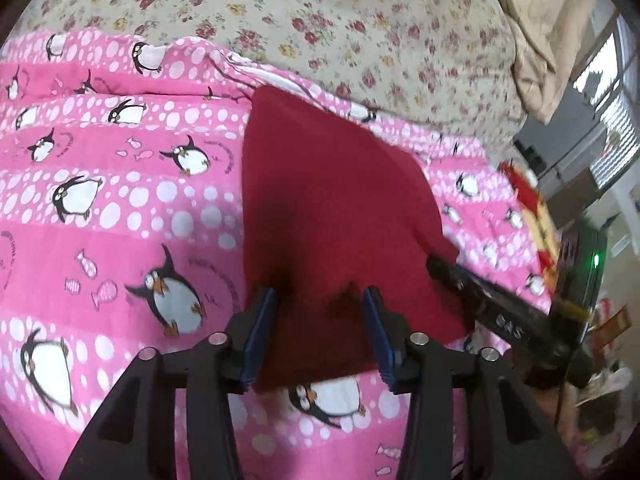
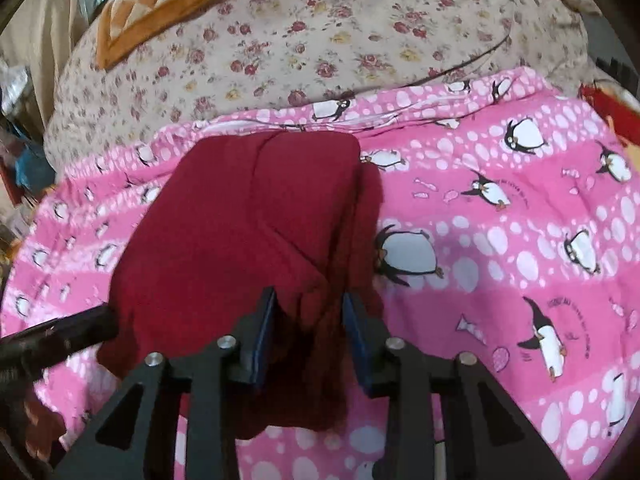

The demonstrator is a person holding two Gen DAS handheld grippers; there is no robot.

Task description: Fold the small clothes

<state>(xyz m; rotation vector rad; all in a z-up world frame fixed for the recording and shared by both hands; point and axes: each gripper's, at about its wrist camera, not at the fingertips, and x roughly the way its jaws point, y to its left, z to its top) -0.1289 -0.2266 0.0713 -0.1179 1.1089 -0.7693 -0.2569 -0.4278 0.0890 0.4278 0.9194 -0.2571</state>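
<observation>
A dark red garment (image 1: pixel 328 184) lies folded into a rough rectangle on a pink penguin blanket (image 1: pixel 120 200). My left gripper (image 1: pixel 320 300) hovers over its near edge, jaws apart, flat cloth below and nothing pinched. One of the right gripper's fingers (image 1: pixel 472 284) reaches the garment's right edge. In the right wrist view the garment (image 2: pixel 240 220) shows a raised, bunched fold at its near right side. My right gripper (image 2: pixel 310 300) straddles that fold with the pads standing off it. One of the left gripper's fingers (image 2: pixel 80 328) touches the cloth's left corner.
The pink blanket (image 2: pixel 500 220) lies over a floral bedsheet (image 2: pixel 340 20). An orange checkered cushion (image 2: pixel 160 0) sits at the far left. A red and yellow item (image 1: pixel 528 200) lies at the bed's right edge, with beige fabric (image 1: pixel 540 40) and room clutter beyond.
</observation>
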